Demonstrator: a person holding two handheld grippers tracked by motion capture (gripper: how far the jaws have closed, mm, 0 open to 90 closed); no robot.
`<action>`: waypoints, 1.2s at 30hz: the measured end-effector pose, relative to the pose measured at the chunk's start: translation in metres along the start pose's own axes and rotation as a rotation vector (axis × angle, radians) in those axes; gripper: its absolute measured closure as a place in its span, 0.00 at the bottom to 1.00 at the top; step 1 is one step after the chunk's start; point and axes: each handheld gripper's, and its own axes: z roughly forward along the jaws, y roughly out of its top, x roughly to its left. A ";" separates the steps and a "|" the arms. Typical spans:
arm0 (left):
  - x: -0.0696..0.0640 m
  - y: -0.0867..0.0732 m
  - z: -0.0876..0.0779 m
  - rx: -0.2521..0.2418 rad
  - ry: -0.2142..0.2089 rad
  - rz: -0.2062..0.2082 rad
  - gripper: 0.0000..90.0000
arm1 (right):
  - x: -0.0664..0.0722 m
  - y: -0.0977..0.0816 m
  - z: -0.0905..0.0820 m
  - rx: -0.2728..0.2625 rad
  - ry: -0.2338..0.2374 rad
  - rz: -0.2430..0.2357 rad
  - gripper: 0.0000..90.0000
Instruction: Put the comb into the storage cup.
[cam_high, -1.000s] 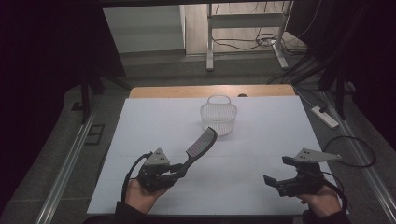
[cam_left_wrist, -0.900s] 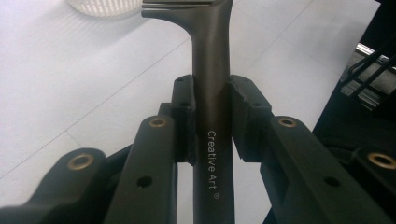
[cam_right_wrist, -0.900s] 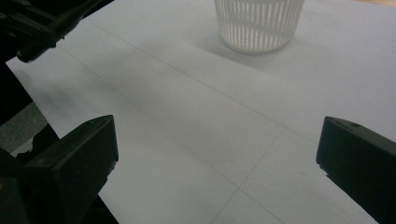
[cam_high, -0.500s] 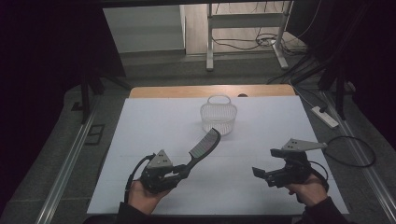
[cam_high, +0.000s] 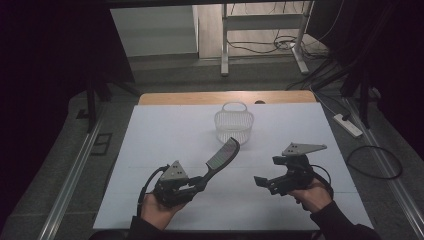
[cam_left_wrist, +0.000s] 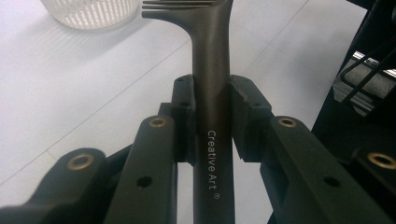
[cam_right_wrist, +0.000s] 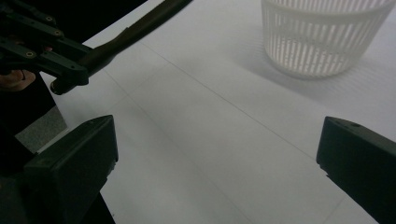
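White slatted basket (cam_high: 234, 126) upright on white table (cam_high: 165, 135); power strip (cam_high: 348, 125) on floor.

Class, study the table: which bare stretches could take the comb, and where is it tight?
Free: the white table left of the basket, and the strip between left gripper and right gripper. Tight: where the comb tip nears the basket.

My comb (cam_high: 220, 159) is dark and slim, "Creative Art" printed down its handle (cam_left_wrist: 212, 140). My left gripper (cam_high: 192, 184) clamps that handle from both sides. The toothed end sits raised off the white table, slanting up towards the white slatted basket (cam_high: 234, 125), just short of it.
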 end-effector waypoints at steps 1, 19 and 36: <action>0.000 0.000 0.001 0.000 0.001 0.001 0.80 | 0.001 0.002 0.002 0.003 0.003 0.000 0.00; 0.002 0.002 0.005 -0.022 -0.002 -0.008 0.80 | 0.007 0.029 0.028 0.057 0.072 0.050 0.00; 0.001 0.003 0.007 -0.031 0.004 0.000 0.80 | 0.011 0.050 0.055 0.091 0.123 0.086 0.00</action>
